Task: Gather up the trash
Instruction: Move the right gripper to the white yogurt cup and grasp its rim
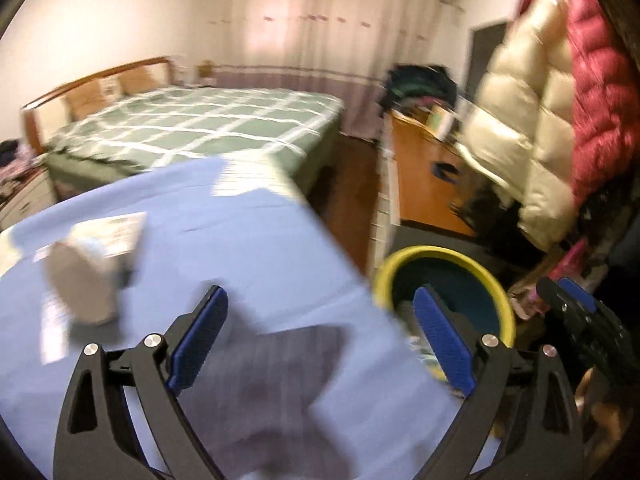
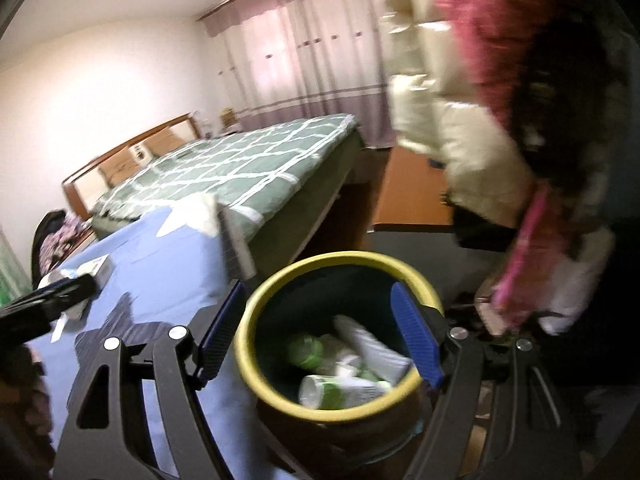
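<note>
Left wrist view: the left claw (image 1: 320, 344) stands wide apart with nothing between its 2 blue pads (image 1: 200, 332), over the blue-covered bench (image 1: 248, 232). The picture is smeared with motion. At 9 o'clock from the claw a pale, blurred piece of trash (image 1: 80, 284) lies on the bench, with a flat white box (image 1: 120, 232) just behind it at 10 o'clock. A dark star shape on the cloth (image 1: 296, 364) sits right under the claw. At 3 o'clock, off the bench edge and lower, the yellow-rimmed bin (image 1: 448, 258) stands; the right pad covers part of its mouth. The right claw (image 1: 576, 304) shows at the far 3 o'clock edge. A green checked bed (image 1: 200, 128) fills 12 o'clock, and puffy cream and pink coats (image 1: 552, 120) hang at 2 o'clock.

Right wrist view: the right claw (image 2: 316, 336) is apart and empty, its 2 pads straddling the view of the bin (image 2: 248, 320), which stands below it beside the bench (image 2: 160, 264). Inside the bin lie several white and green bottles and tubes (image 2: 344, 376). At 9 o'clock the left claw (image 2: 60, 292) reaches over the bench, near the white box (image 2: 96, 266). The bed (image 2: 240, 160) lies at 11 o'clock and the coats (image 2: 460, 140) at 1 o'clock.
</note>
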